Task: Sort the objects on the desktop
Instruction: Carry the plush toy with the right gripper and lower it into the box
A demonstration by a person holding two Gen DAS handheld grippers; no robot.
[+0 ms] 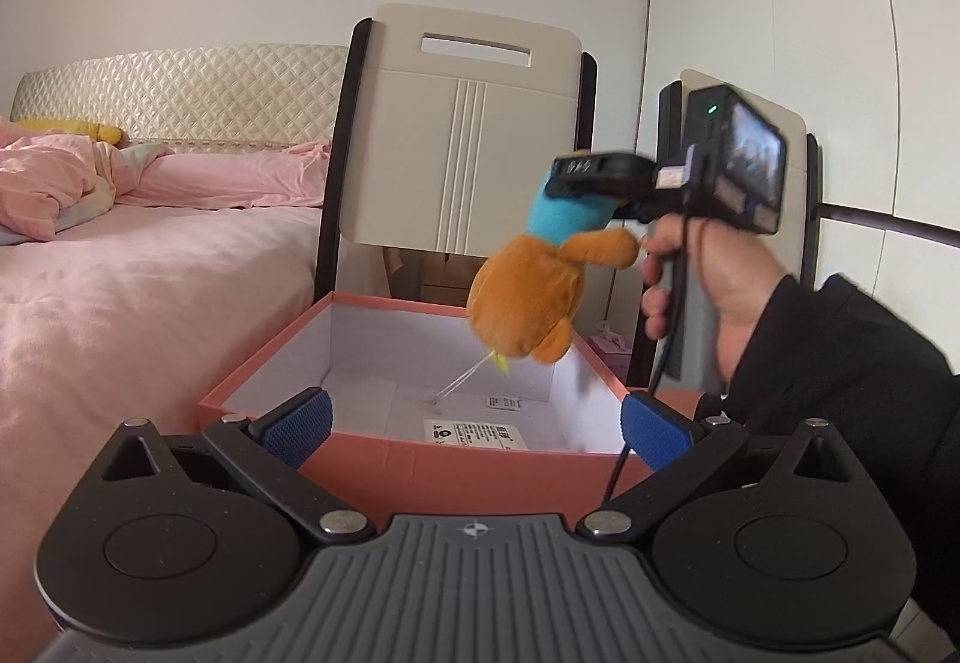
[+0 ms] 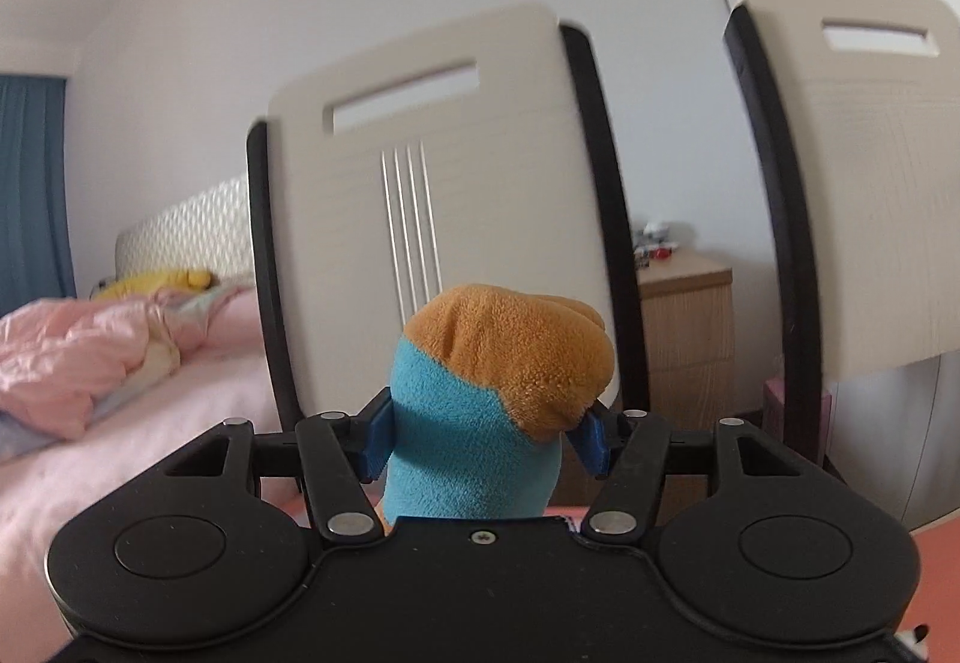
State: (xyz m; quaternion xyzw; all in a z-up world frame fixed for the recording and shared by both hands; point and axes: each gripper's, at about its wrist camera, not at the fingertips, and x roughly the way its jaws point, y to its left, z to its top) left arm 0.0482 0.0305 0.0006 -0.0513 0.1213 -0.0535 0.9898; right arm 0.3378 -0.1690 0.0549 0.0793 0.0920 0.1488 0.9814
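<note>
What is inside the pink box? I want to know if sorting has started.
Inside the pink box only white paper labels show on its white floor; the near wall hides the front strip of floor.

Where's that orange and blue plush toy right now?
In the left wrist view the plush toy hangs right of centre, clamped in the right tongs, above the open pink box, before a chair back.

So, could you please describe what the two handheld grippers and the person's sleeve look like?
Both the left gripper and the right gripper are black, with round pivot housings, silver bolts and blue textured pads. The right carries a small camera and a black cable. The sleeve is black.
</note>
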